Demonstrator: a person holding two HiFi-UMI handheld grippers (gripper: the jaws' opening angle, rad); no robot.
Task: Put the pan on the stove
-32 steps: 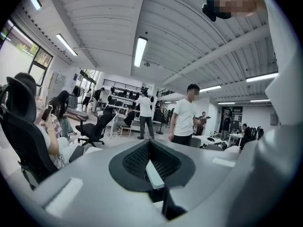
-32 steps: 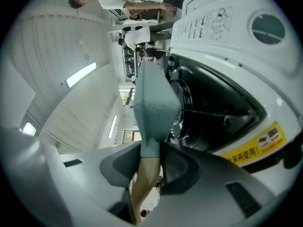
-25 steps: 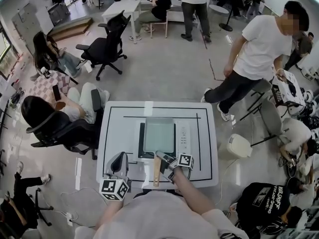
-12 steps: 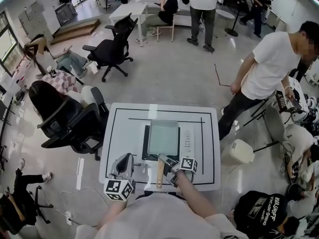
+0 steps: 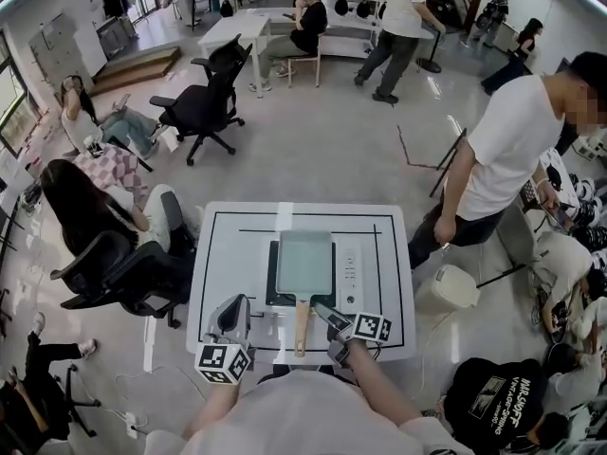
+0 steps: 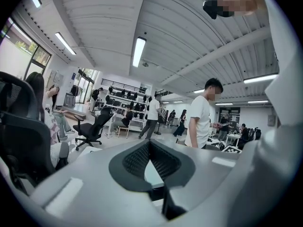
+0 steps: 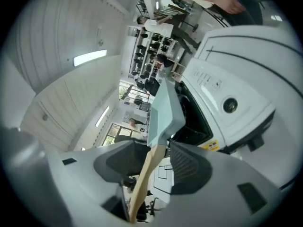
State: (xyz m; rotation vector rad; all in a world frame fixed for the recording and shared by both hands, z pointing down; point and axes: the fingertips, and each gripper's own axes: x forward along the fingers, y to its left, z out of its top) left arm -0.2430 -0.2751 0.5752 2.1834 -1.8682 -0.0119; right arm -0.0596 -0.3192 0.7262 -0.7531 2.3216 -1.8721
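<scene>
The pale green rectangular pan (image 5: pixel 303 260) rests flat on the black stove (image 5: pixel 271 288) in the middle of the white table (image 5: pixel 220 254). Its wooden handle (image 5: pixel 302 326) points toward me. In the right gripper view the handle (image 7: pixel 144 183) runs between the jaws of my right gripper (image 7: pixel 158 157). The jaws are opening, with a gap showing on the right-hand side of the handle. In the head view the right gripper (image 5: pixel 328 317) sits just right of the handle. My left gripper (image 5: pixel 230 307) hovers at the table's near left with its jaws together and nothing in them (image 6: pixel 150 144).
The stove's white control strip (image 5: pixel 350 267) runs along the pan's right side. Black lines mark the tabletop. An office chair (image 5: pixel 128 273) stands against the table's left edge. A person in a white shirt (image 5: pixel 517 150) and a white bin (image 5: pixel 453 287) are to the right.
The right gripper's jaws have spread off the wooden handle and the gripper has shifted slightly right. The pan stays on the stove. The left gripper has barely moved. Bystanders have walked about.
</scene>
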